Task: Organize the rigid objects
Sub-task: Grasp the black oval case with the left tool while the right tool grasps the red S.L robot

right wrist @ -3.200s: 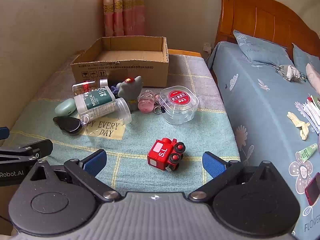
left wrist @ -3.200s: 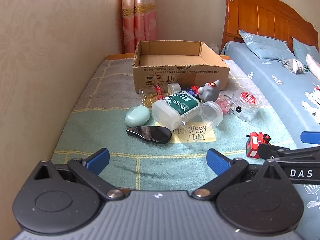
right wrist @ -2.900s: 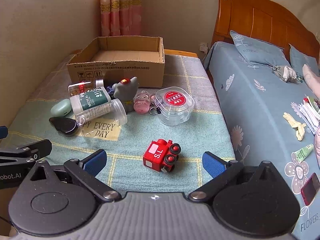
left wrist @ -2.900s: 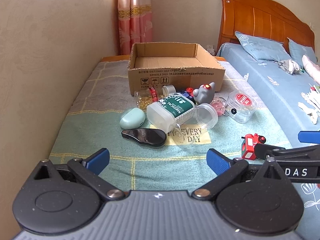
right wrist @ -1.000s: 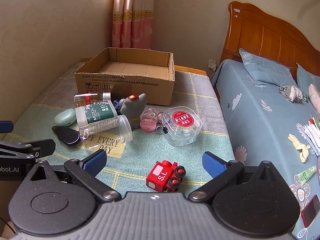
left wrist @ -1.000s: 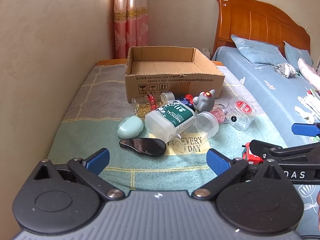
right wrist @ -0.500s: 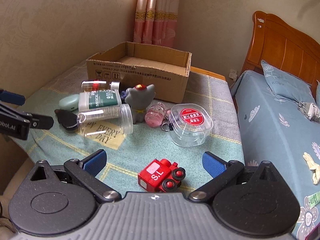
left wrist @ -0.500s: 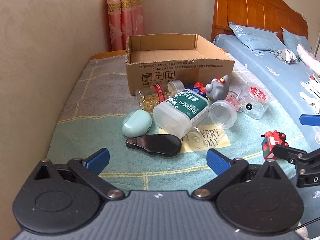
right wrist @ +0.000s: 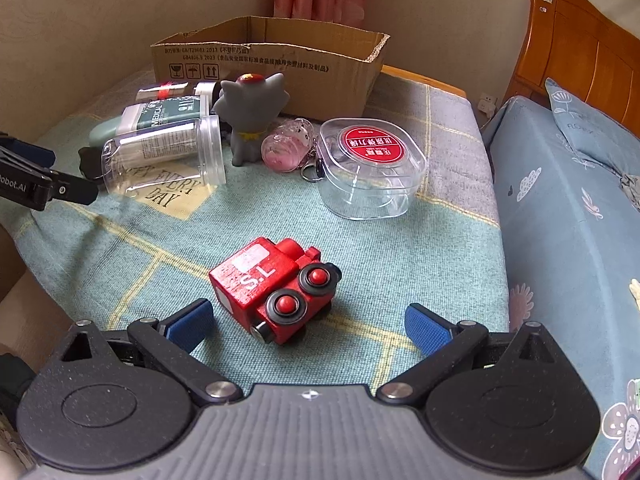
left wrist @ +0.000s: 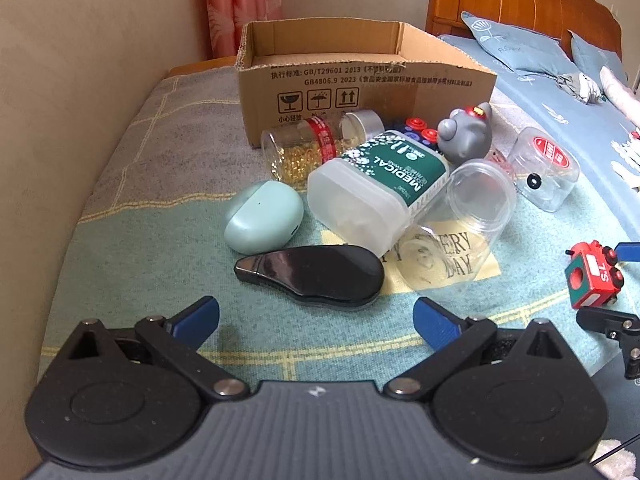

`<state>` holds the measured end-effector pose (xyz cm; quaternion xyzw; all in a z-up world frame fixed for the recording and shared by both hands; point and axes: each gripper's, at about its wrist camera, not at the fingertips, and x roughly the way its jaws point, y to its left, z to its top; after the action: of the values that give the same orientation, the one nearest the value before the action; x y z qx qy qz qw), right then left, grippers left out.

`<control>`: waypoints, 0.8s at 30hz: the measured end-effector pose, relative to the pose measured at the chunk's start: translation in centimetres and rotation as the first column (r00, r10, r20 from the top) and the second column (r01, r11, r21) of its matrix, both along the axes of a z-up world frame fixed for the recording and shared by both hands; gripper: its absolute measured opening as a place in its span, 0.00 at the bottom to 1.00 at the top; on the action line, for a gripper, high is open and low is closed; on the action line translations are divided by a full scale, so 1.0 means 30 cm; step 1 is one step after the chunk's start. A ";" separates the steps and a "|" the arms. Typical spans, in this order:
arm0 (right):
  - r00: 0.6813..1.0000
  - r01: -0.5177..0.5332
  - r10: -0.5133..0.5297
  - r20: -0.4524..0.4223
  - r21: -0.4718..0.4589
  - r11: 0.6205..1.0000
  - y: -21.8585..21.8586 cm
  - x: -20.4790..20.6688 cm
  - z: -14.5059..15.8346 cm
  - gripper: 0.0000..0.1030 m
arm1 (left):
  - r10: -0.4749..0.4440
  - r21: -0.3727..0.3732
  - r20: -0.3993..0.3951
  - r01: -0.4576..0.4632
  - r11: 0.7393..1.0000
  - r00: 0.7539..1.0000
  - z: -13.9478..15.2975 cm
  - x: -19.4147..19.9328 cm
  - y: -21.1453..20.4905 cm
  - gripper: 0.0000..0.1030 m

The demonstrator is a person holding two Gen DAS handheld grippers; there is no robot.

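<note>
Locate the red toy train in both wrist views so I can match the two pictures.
Left wrist: red toy train at the far right edge, beside the right gripper's finger.
Right wrist: red toy train low centre, just ahead of the open right gripper.
Shared landmark: cardboard box behind the clutter.

Both grippers have dropped closer: right gripper (right wrist: 308,326) toward the red toy train (right wrist: 276,289), left gripper (left wrist: 316,318) toward the black case (left wrist: 310,274).

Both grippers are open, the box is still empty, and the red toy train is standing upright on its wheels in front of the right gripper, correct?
Not quite: the red toy train lies tipped on its side, wheels facing up, as the right wrist view shows. Both the right gripper and left gripper are open, and the box shows nothing inside.
</note>
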<state>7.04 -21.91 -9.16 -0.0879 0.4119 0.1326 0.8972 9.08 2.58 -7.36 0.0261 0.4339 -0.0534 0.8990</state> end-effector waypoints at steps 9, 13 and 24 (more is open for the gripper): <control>1.000 0.014 -0.014 0.003 0.026 1.000 -0.003 0.102 -0.010 1.00 | 0.045 -0.008 -0.009 -0.045 0.999 0.999 -0.035 0.052 0.022 0.99; 1.000 0.012 -0.012 0.008 0.031 0.999 -0.001 0.110 -0.012 1.00 | 0.055 -0.004 0.013 -0.055 0.998 0.998 -0.037 0.062 0.009 0.99; 0.999 -0.039 0.038 0.028 0.037 0.999 -0.012 0.084 -0.015 1.00 | -0.040 0.073 0.119 0.031 0.997 0.992 -0.039 0.047 -0.019 0.99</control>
<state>9.55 -22.26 -9.61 -0.0810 0.3951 0.1564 0.9016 10.50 2.01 -8.54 0.0688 0.3802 -0.0523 0.9209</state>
